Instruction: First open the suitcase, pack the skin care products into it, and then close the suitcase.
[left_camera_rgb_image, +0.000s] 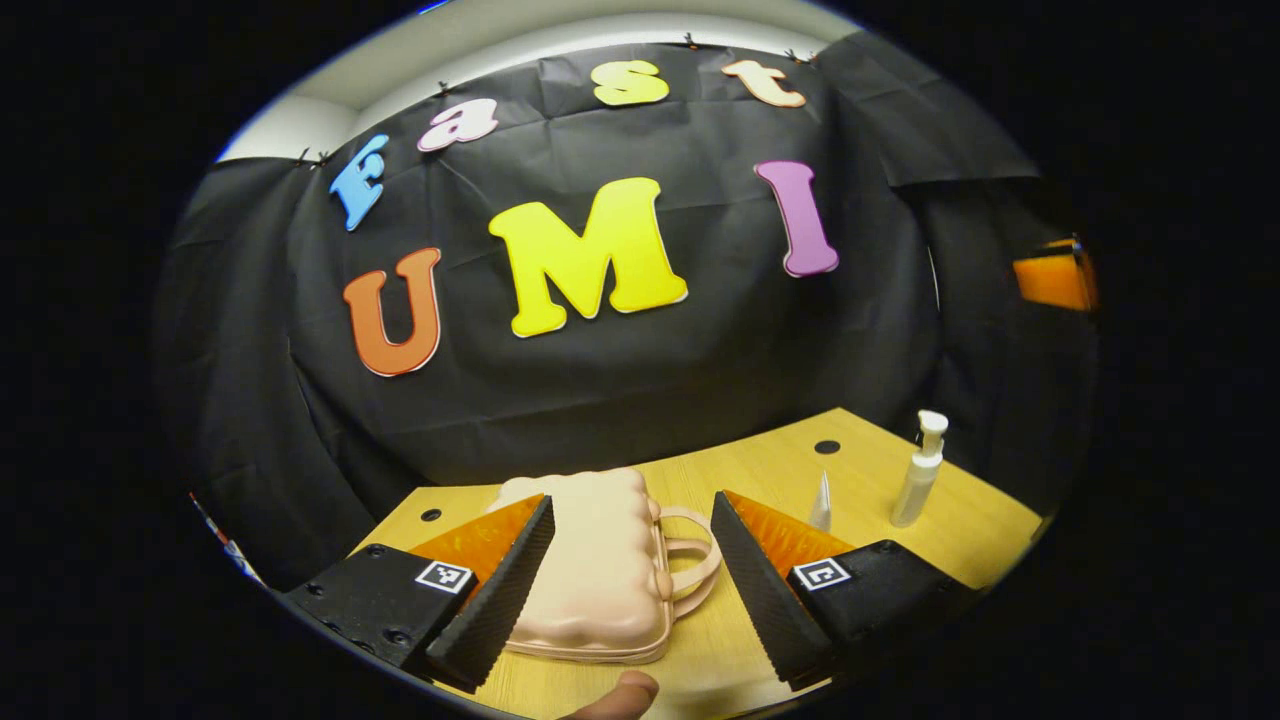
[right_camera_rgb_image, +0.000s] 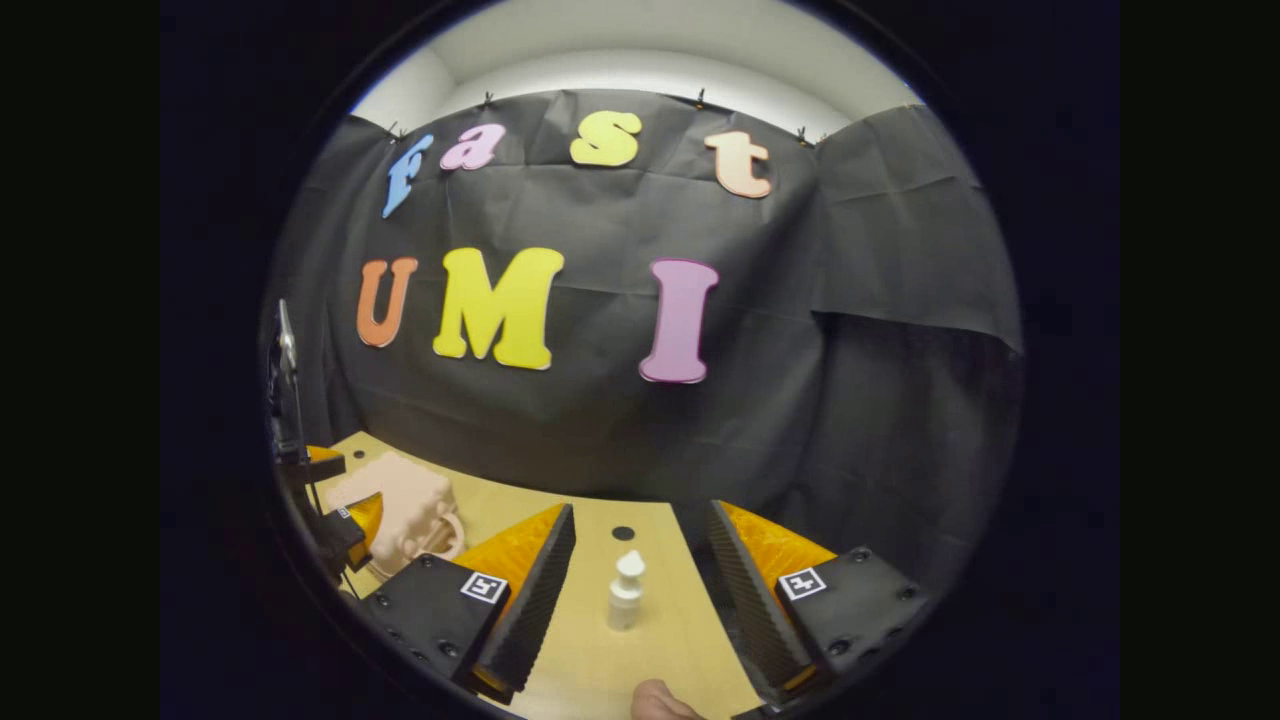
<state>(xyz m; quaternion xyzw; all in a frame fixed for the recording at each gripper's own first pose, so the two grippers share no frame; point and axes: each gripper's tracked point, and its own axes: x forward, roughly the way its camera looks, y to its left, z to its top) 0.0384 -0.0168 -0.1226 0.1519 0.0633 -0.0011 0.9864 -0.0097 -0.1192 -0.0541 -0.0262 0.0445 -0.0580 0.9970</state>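
A small pink suitcase lies shut on the wooden table, its handle turned to the right. My left gripper hangs open just in front of it, the case showing between the fingers. To the right stand a white pump bottle and a small pale cone-shaped item. In the right gripper view my right gripper is open, with the white pump bottle standing on the table between and beyond its fingers. The suitcase lies far left there, with the left gripper beside it.
Black cloth closes the back and sides of the table. Dark round holes mark the tabletop near the back edge. An orange object hangs at the far right. A fingertip shows at the bottom edge.
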